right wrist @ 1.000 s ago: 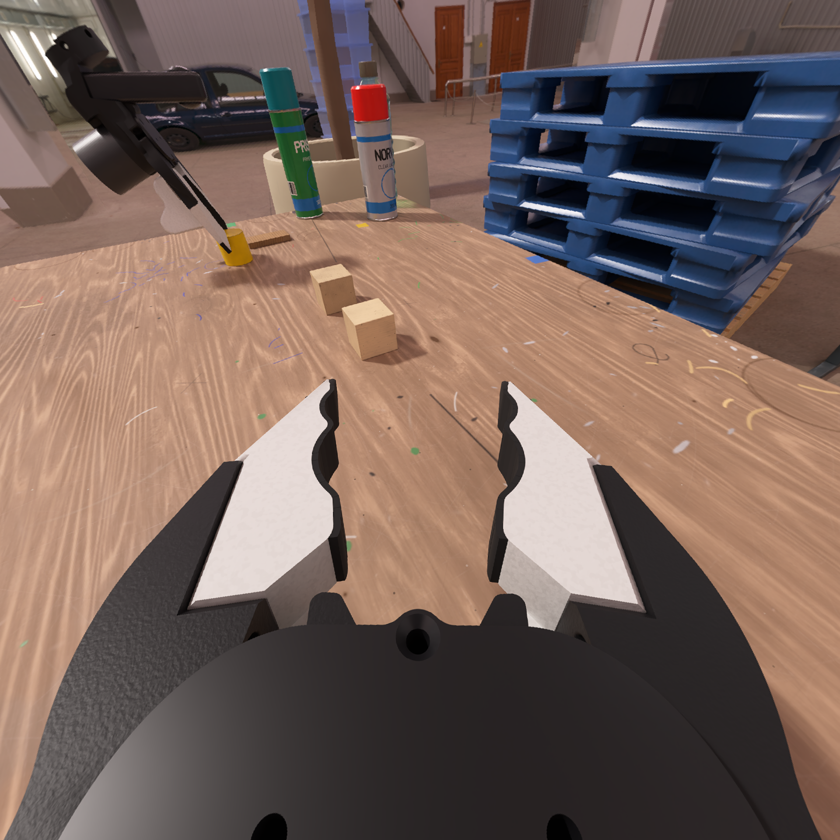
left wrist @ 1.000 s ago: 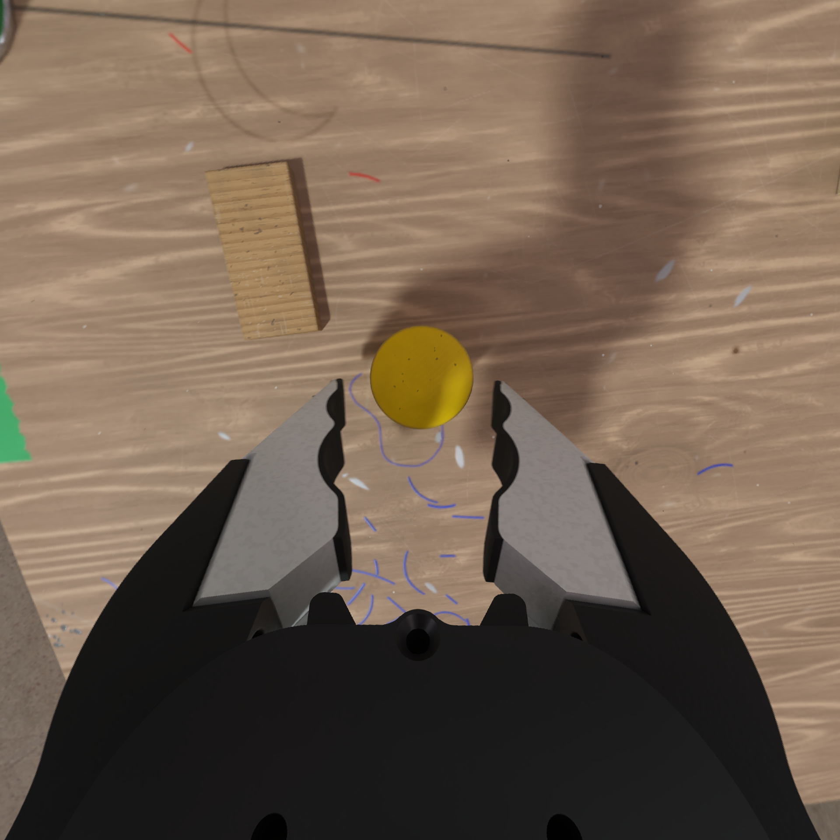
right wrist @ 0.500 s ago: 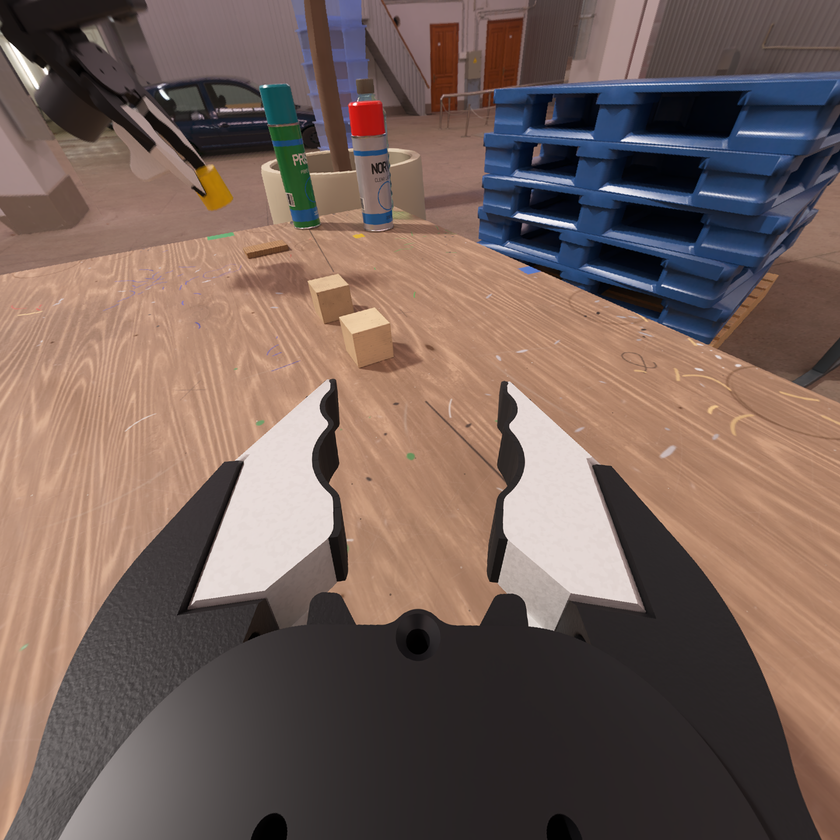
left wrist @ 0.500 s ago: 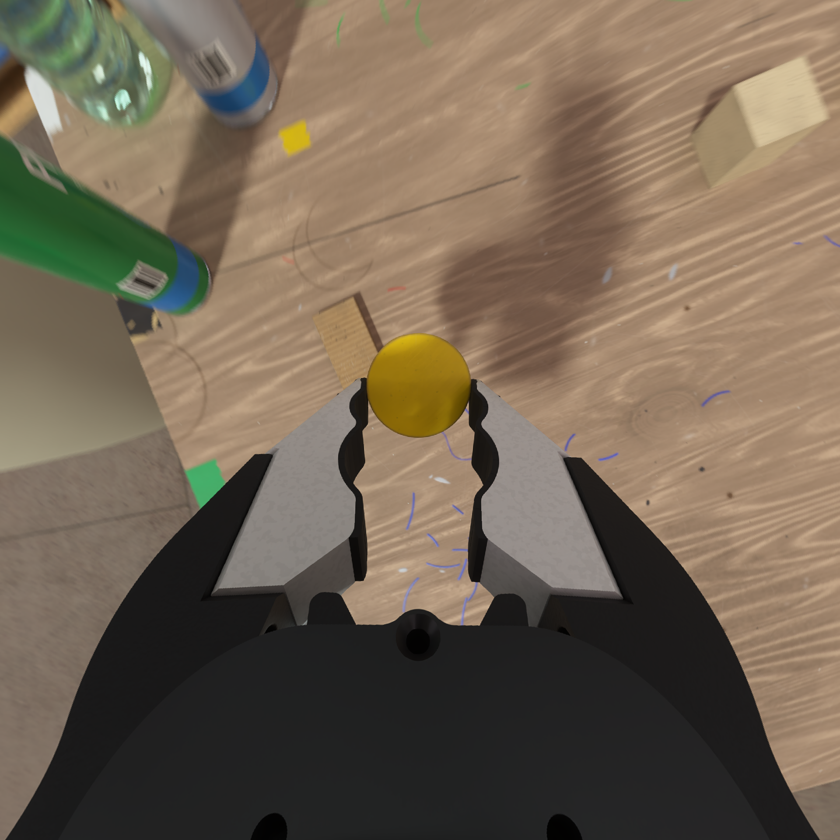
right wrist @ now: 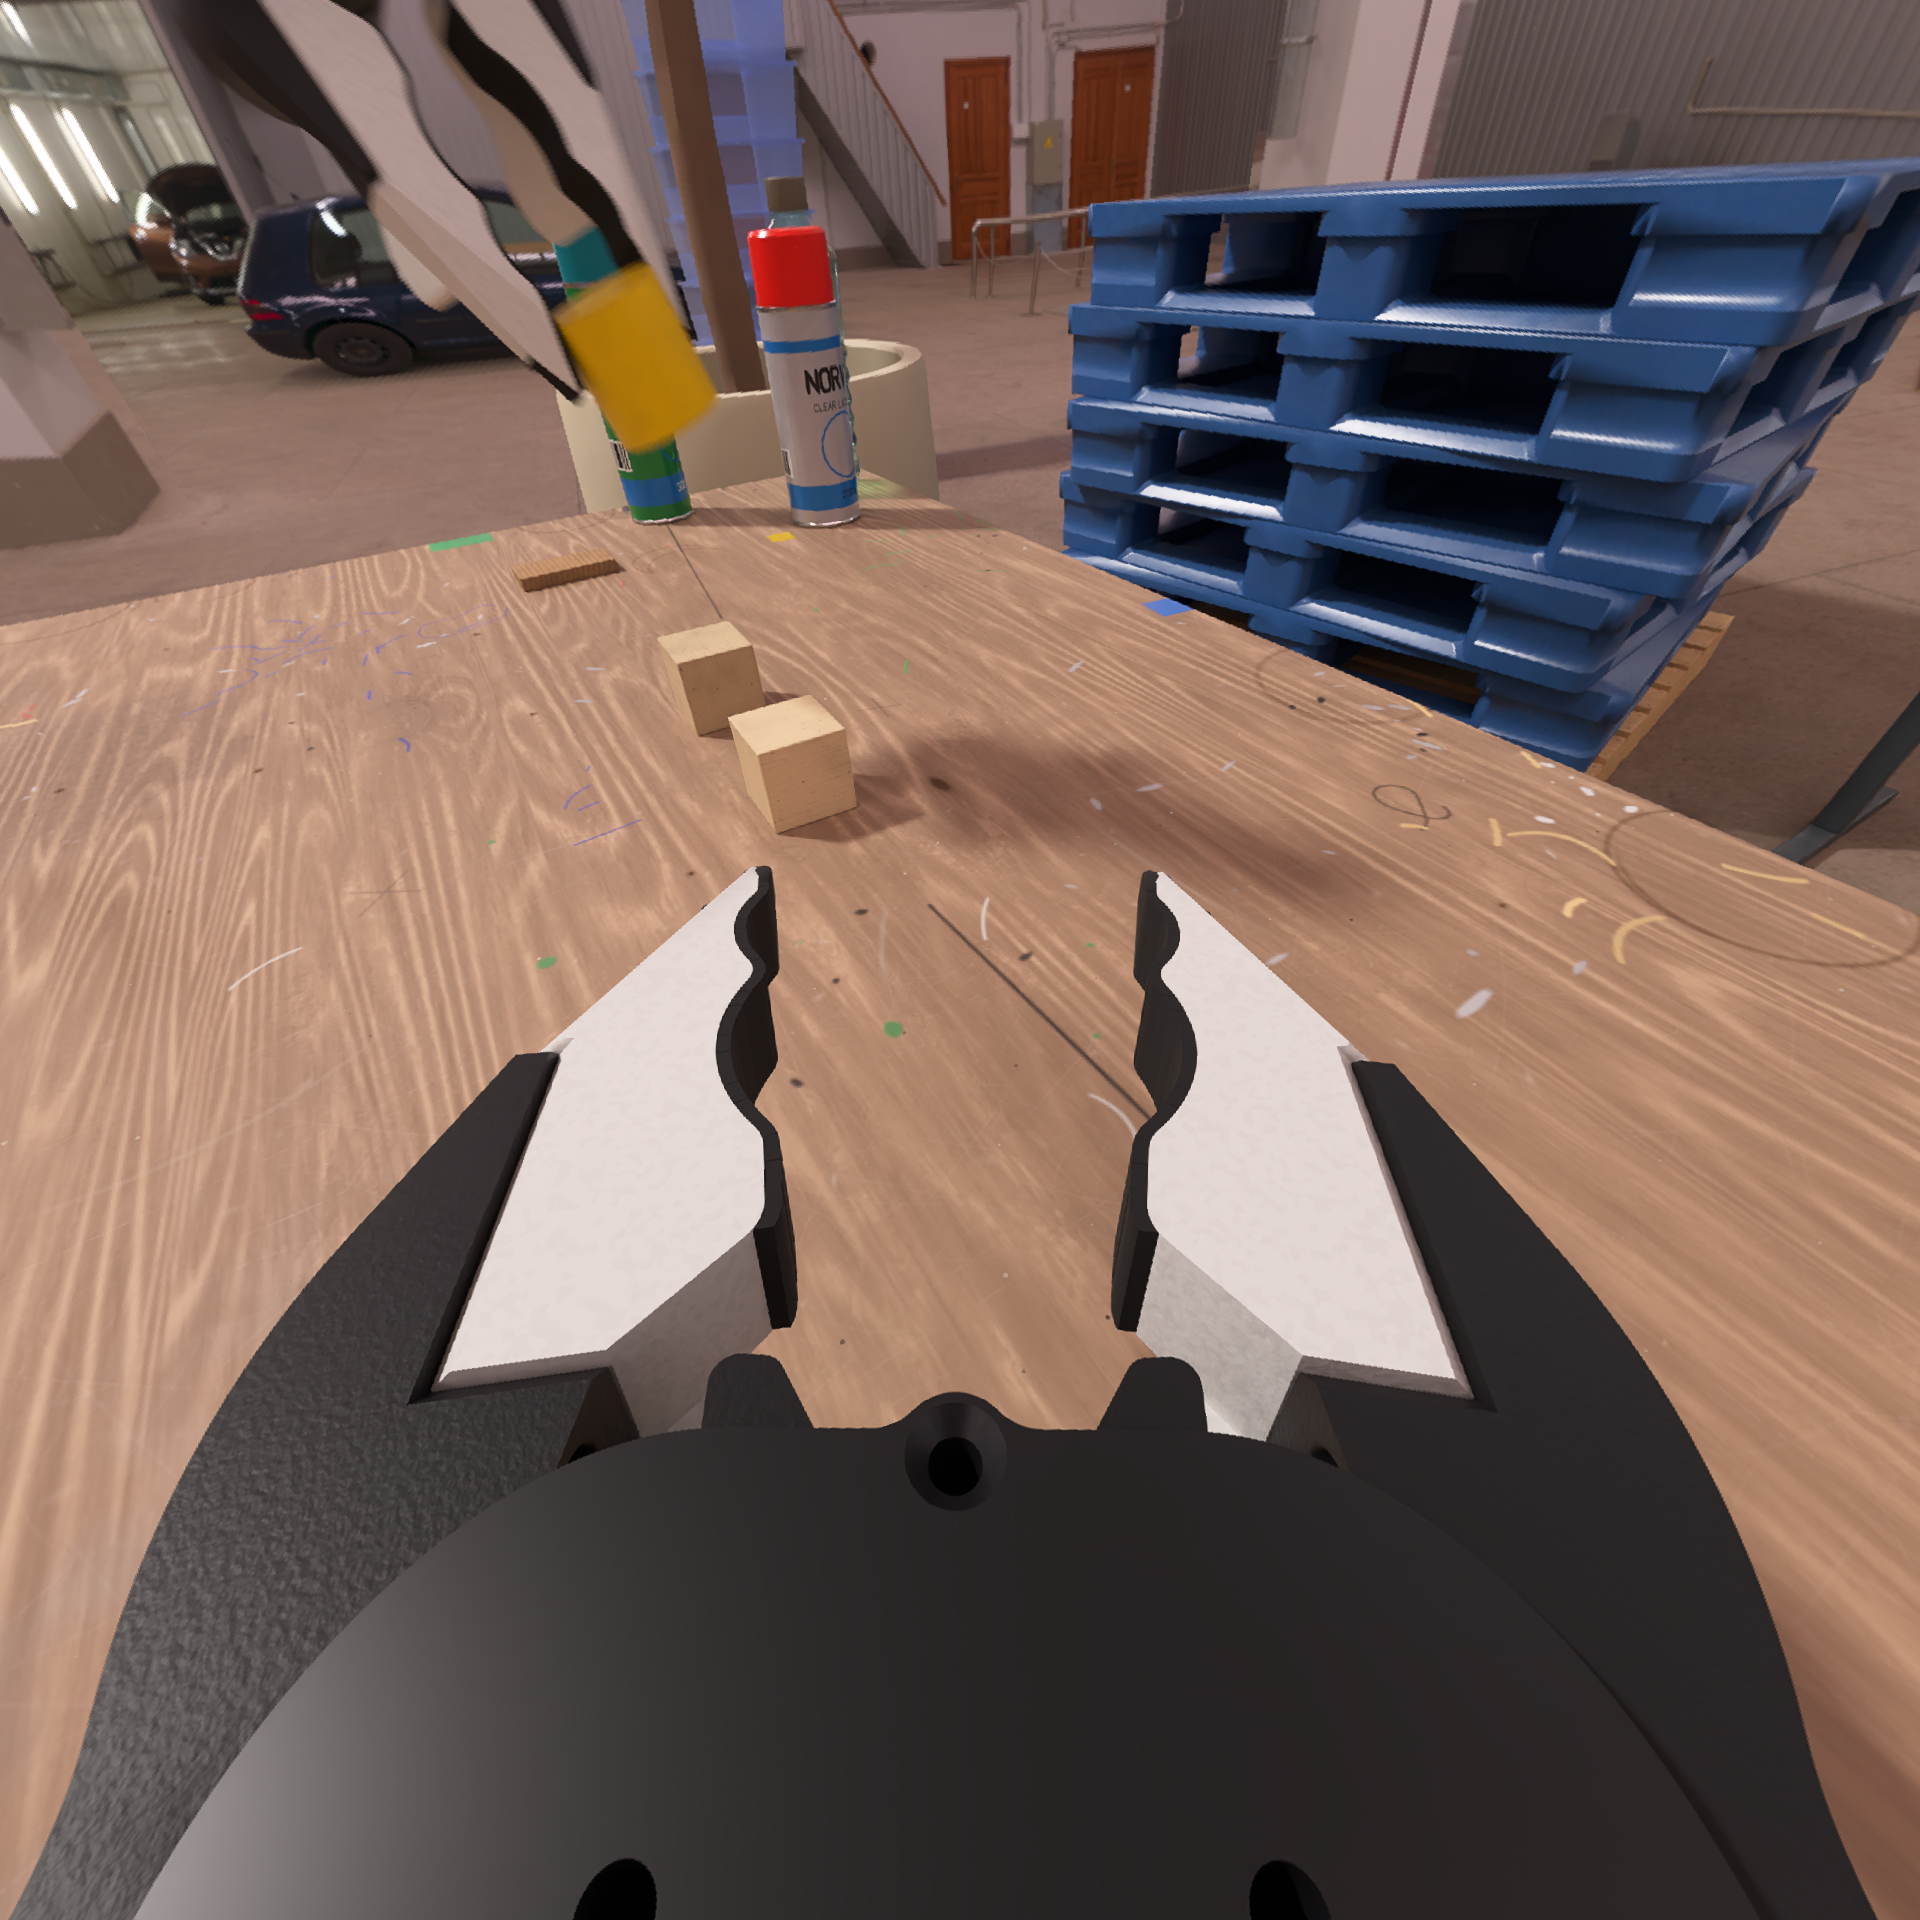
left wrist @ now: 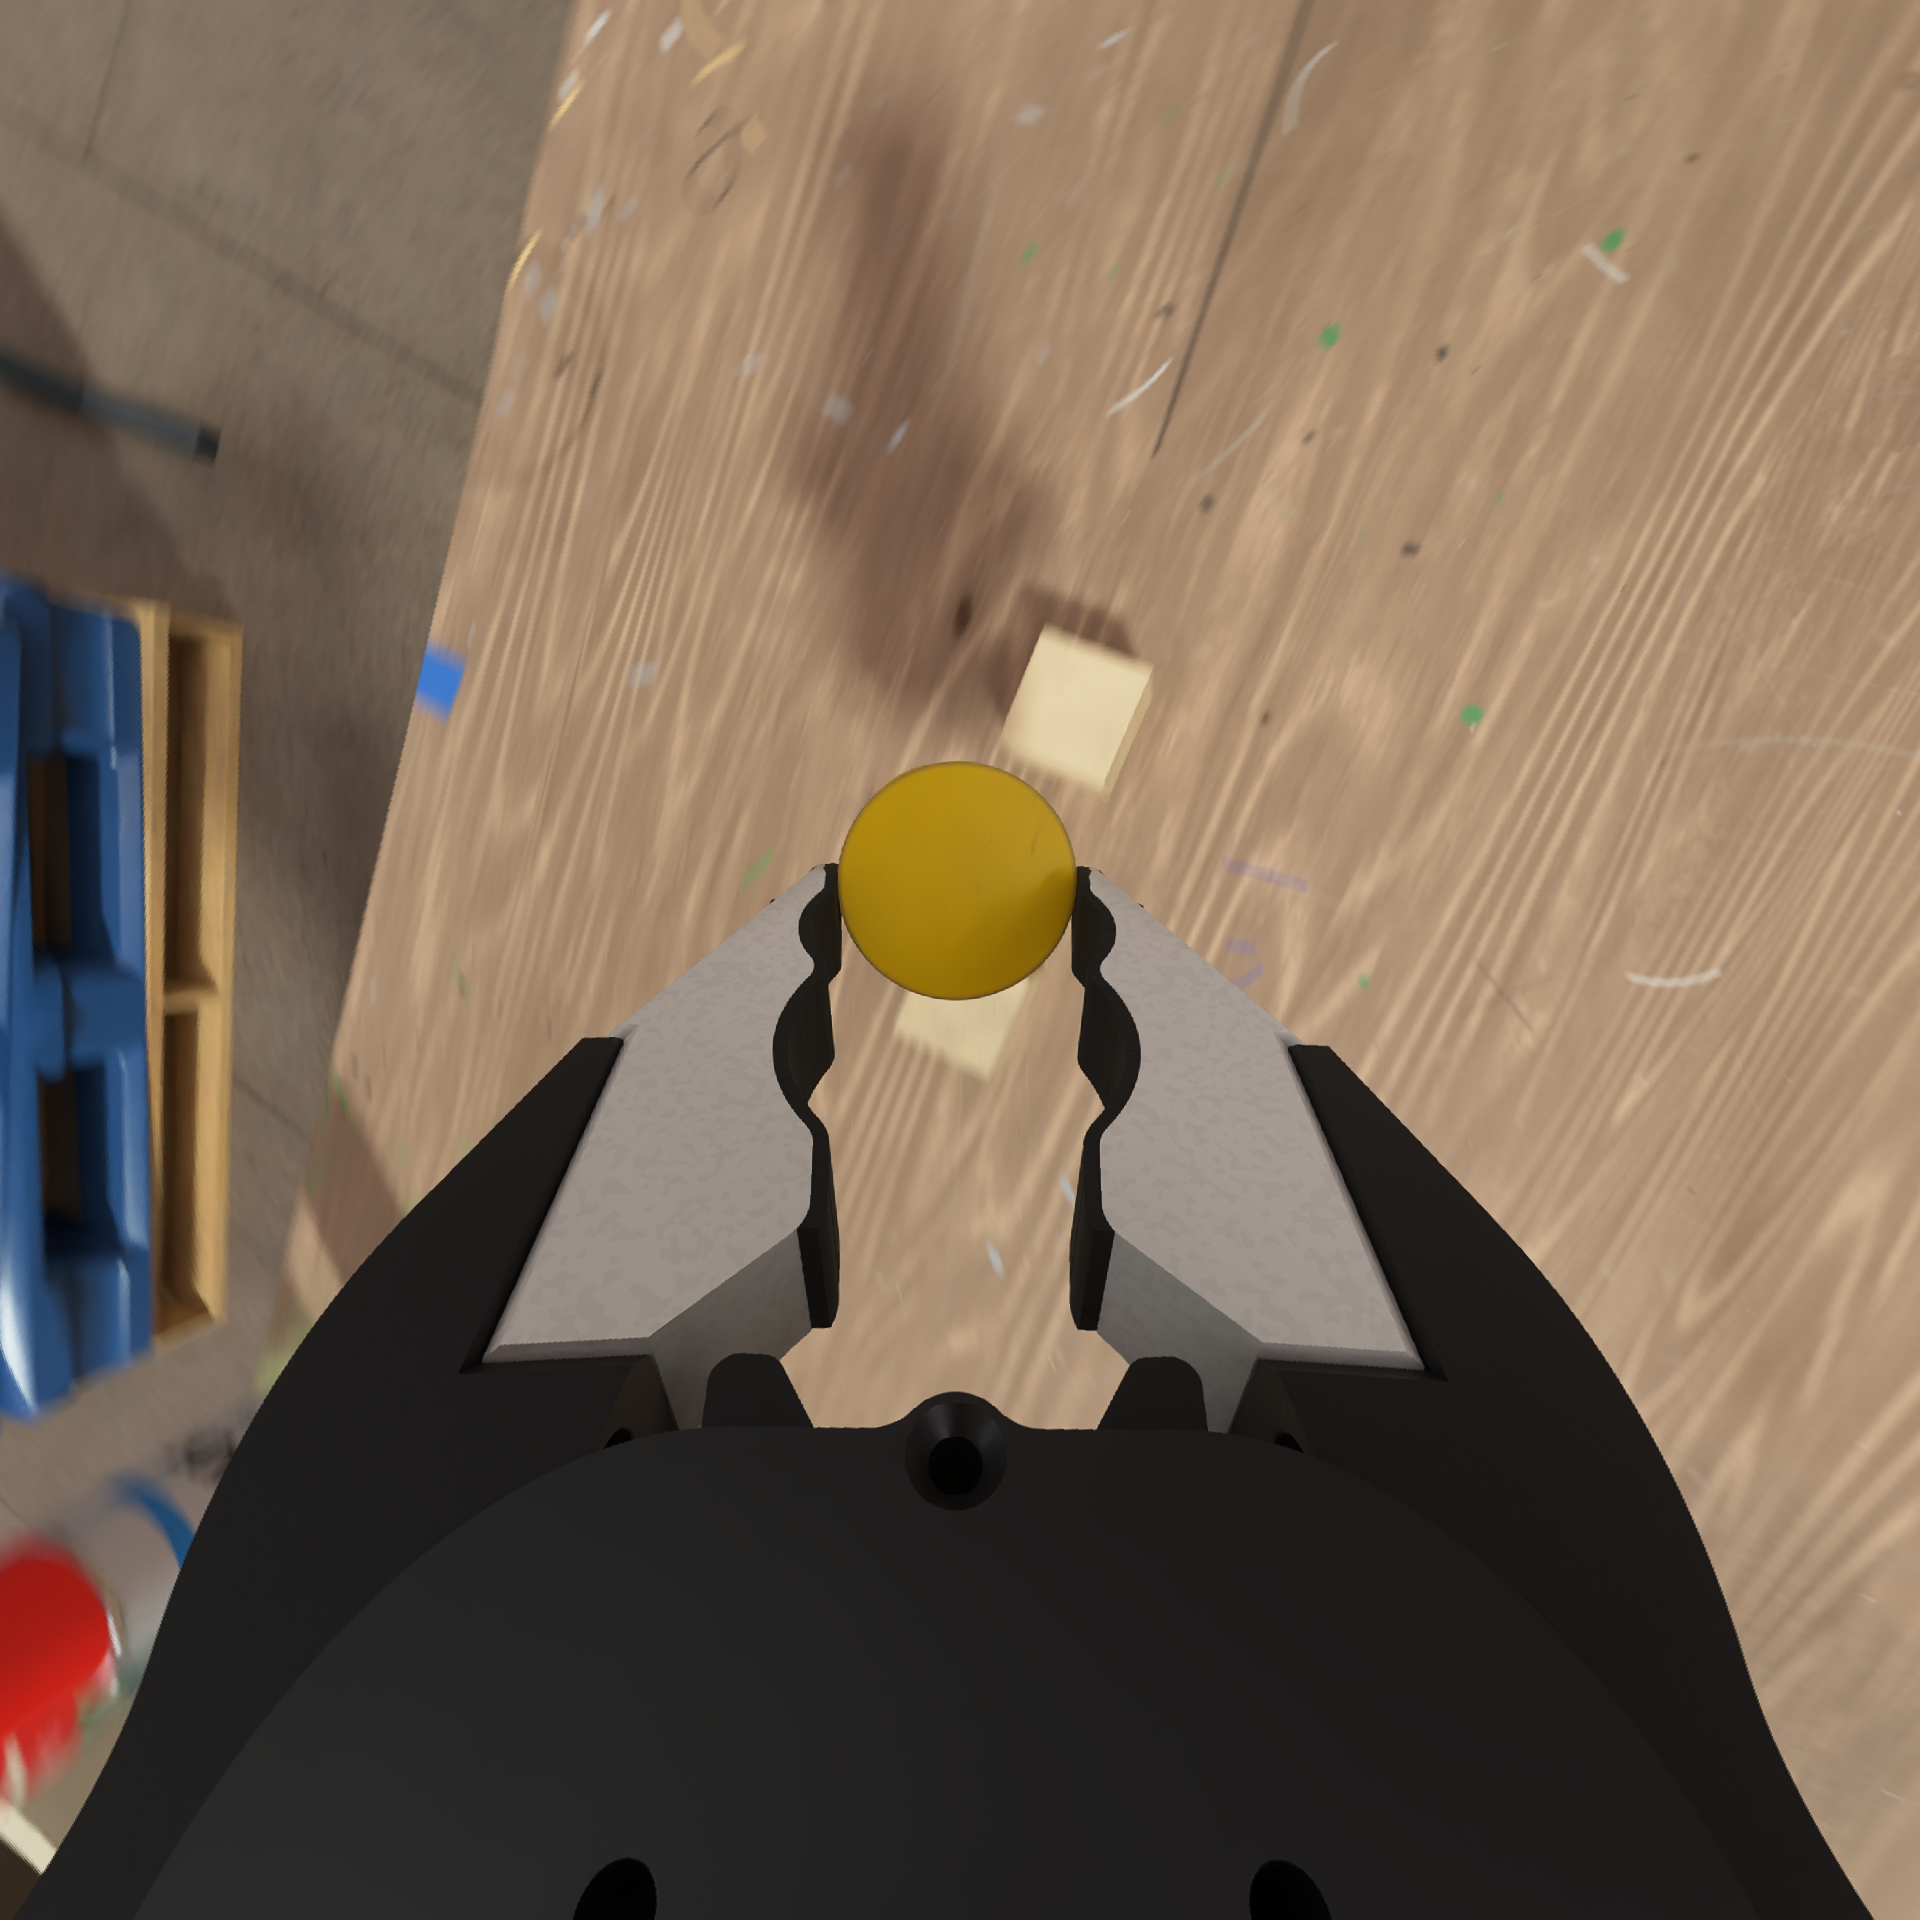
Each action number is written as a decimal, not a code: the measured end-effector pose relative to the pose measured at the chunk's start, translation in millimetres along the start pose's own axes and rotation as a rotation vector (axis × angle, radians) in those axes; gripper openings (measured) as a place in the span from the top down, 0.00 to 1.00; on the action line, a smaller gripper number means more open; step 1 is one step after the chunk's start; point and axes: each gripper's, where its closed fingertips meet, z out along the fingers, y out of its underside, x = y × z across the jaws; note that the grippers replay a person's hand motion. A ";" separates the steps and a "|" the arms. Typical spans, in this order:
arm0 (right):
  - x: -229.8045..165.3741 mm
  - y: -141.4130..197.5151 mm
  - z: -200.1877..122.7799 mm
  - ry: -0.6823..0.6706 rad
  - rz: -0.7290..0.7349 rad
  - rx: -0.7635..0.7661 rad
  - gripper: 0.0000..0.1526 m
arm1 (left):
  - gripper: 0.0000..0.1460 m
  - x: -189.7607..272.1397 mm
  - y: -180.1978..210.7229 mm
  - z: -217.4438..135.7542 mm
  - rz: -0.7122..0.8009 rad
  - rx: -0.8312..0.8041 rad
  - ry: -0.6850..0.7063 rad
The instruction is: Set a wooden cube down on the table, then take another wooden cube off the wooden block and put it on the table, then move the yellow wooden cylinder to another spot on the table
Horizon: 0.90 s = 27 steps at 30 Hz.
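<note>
My left gripper (left wrist: 954,883) is shut on the yellow wooden cylinder (left wrist: 954,879) and holds it high above the table, over the two wooden cubes (left wrist: 1075,719) (left wrist: 961,1027). In the right wrist view the same cylinder (right wrist: 636,353) hangs in the air at the upper left, held by the left gripper (right wrist: 582,343). Two wooden cubes (right wrist: 711,673) (right wrist: 794,761) stand on the table, close together. The flat wooden block (right wrist: 566,569) lies bare farther back. My right gripper (right wrist: 954,894) is open and empty, low over the table in front of the cubes.
Two spray cans, a green one (right wrist: 646,478) and a red-capped one (right wrist: 810,374), stand at the table's far edge before a cream tub (right wrist: 894,405). Stacked blue pallets (right wrist: 1475,436) stand off the right side. The table edge (left wrist: 416,748) shows in the left wrist view.
My left gripper closed on the yellow cylinder, lifted it off the table near the wooden block and carried it up and over toward the two cubes. My right gripper has stayed still.
</note>
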 end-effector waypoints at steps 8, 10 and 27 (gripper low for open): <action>-1.8 -6.4 -4.3 -0.014 -0.005 0.027 0.54 | 0.70 44.8 -81.1 107.2 0.262 -0.035 0.210; -2.2 -9.1 -6.3 -0.015 -0.007 0.035 0.54 | 0.70 55.8 -88.1 123.7 0.283 -0.043 0.251; 1.1 -12.2 -10.7 -0.006 0.000 0.048 0.54 | 0.70 91.5 -90.3 178.1 0.336 -0.092 0.386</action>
